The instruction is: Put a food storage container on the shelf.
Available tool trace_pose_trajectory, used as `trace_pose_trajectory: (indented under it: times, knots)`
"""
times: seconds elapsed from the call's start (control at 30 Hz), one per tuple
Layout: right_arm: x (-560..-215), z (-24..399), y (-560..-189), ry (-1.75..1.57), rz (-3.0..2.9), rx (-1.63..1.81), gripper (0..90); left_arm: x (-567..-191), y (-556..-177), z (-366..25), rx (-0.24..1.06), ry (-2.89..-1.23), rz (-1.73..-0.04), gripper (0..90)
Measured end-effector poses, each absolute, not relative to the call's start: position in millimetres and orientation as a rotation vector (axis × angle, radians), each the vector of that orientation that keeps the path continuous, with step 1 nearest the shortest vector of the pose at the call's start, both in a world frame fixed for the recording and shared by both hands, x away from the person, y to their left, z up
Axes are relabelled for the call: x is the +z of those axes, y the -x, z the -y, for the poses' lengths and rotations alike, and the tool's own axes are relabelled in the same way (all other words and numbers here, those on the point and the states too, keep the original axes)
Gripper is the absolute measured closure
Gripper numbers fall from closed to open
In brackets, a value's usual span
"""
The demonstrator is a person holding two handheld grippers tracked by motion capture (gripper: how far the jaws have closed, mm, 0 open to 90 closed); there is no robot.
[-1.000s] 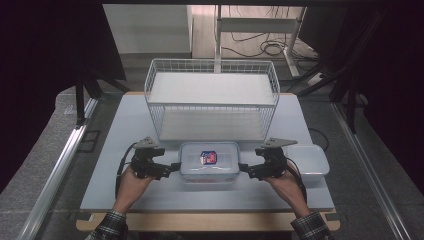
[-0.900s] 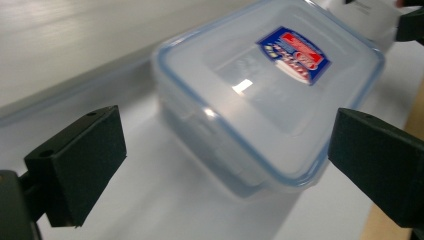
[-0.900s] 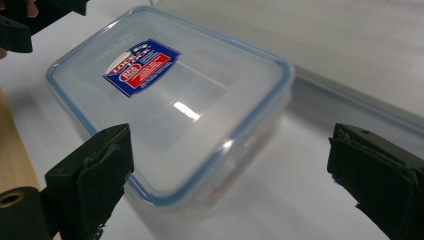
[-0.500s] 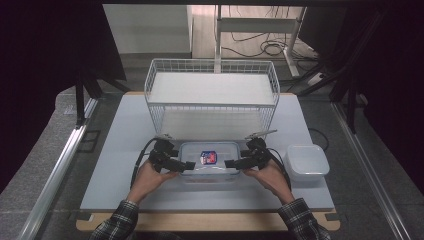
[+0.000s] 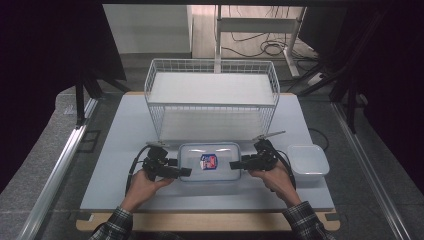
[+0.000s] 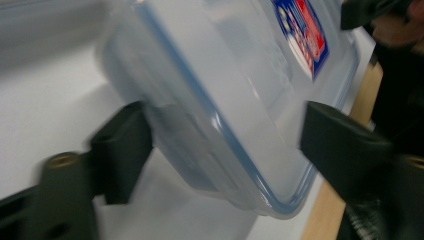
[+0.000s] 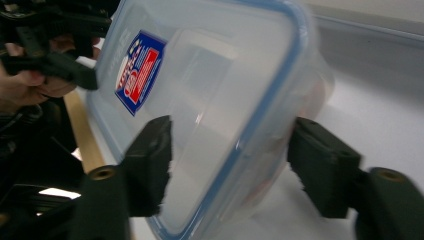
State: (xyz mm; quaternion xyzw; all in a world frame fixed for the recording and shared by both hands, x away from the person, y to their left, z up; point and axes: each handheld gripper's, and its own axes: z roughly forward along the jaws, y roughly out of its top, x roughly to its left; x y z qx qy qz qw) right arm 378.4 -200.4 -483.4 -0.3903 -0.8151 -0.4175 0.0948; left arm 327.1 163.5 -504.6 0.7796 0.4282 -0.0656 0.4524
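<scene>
The clear lidded food container (image 5: 210, 161) with the red-and-blue sticker is sat low in the middle of the frame, straddled at its ends by the left gripper (image 5: 185, 171) and right gripper (image 5: 235, 164), jaws just closing in, contact can't be told, wire basket (image 5: 212, 100) above, small tub (image 5: 308, 161) to the right.

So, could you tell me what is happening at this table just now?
A person holds a gripper in each hand and works on the lidded clear container at the table's near edge. The left gripper and right gripper straddle its two short ends, their jaws having just been closing around it. A wire basket stands behind, a second small container to the right.
</scene>
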Motion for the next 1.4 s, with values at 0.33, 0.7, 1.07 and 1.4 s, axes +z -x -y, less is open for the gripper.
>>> trace_pose_trajectory:
  times: [0.33, 0.7, 1.07, 1.4]
  knots:
    - [-479, 210, -362, 1.175, 2.39, -1.297, 48.2, -507, -317, -174, -0.185, -1.801, -1.08, 44.3]
    - [-473, 206, -345, 1.26, 2.427, -1.332, 50.7, -502, -318, -176, -0.18, -1.755, -1.092, 48.8]
    - [-456, 205, -343, 1.237, 2.478, -1.422, 49.4, -481, -318, -175, -0.11, -1.743, -1.039, 49.5]
    - [-428, 210, -348, 1.21, 2.466, -1.533, 51.1, -458, -324, -175, -0.085, -1.712, -1.008, 50.0]
